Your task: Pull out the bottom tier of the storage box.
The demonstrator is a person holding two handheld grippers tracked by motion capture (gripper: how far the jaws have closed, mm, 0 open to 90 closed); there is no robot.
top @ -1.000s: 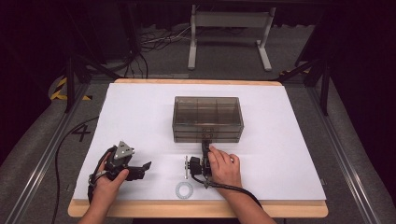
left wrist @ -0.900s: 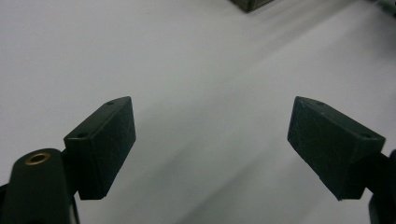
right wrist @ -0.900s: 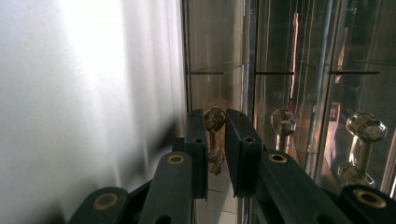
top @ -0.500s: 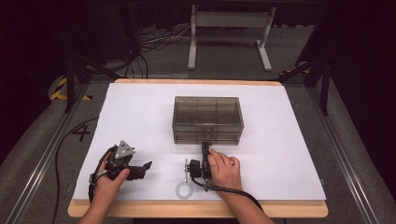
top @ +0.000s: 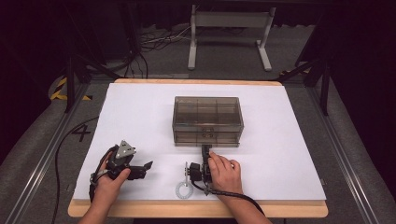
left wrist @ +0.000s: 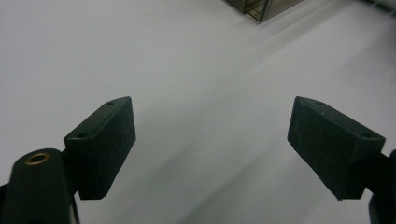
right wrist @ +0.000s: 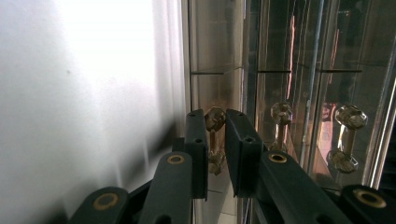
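A smoky clear plastic drawer box (top: pixel 208 119) stands mid-table, its drawer fronts toward me. My right gripper (top: pixel 205 151) lies on its side at the lower drawer front. In the right gripper view the gripper (right wrist: pixel 215 135) is shut on a small clear drawer handle (right wrist: pixel 215 122), which sits between the two pads. Two more handles (right wrist: pixel 281 123) (right wrist: pixel 348 135) show farther along the front. My left gripper (top: pixel 142 168) rests low at the front left, held in a hand. Its jaws (left wrist: pixel 210 140) are open over bare white table, and a corner of the box (left wrist: pixel 259 7) shows far off.
A clear ring-shaped roll (top: pixel 183 190) lies on the white sheet (top: pixel 140 116) just left of my right hand, near the front edge. A metal stand (top: pixel 229 32) and cables are on the floor beyond the table.
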